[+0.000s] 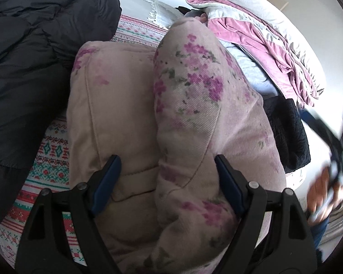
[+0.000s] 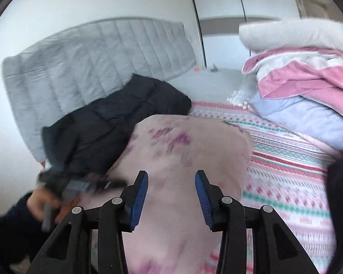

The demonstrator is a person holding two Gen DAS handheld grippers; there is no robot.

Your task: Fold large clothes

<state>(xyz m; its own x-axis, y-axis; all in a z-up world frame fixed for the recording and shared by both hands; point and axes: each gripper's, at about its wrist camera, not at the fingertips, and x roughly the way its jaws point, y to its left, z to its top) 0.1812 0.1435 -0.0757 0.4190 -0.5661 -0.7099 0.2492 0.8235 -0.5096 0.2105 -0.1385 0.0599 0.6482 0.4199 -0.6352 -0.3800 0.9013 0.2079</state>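
Observation:
A bulky pink floral padded garment (image 1: pixel 189 96) lies bunched in thick folds on the bed. My left gripper (image 1: pixel 167 162) has its jaws set wide around one fat fold, which fills the gap and presses on both blue pads. In the right wrist view the same garment (image 2: pixel 183 150) lies below my right gripper (image 2: pixel 171 175). That gripper hangs above it, open, with nothing between its fingers. The right wrist view is blurred. A hand (image 1: pixel 320 196) with the right tool shows smeared at the right edge of the left wrist view.
A black puffer jacket (image 1: pixel 34 57) lies left of the garment on a patterned bedspread (image 2: pixel 285 171). Pink, white and pale blue bedding (image 2: pixel 308 86) is piled at the right. A grey quilted headboard (image 2: pixel 91 64) stands behind. A dark garment (image 1: pixel 288 127) lies by the bed's right edge.

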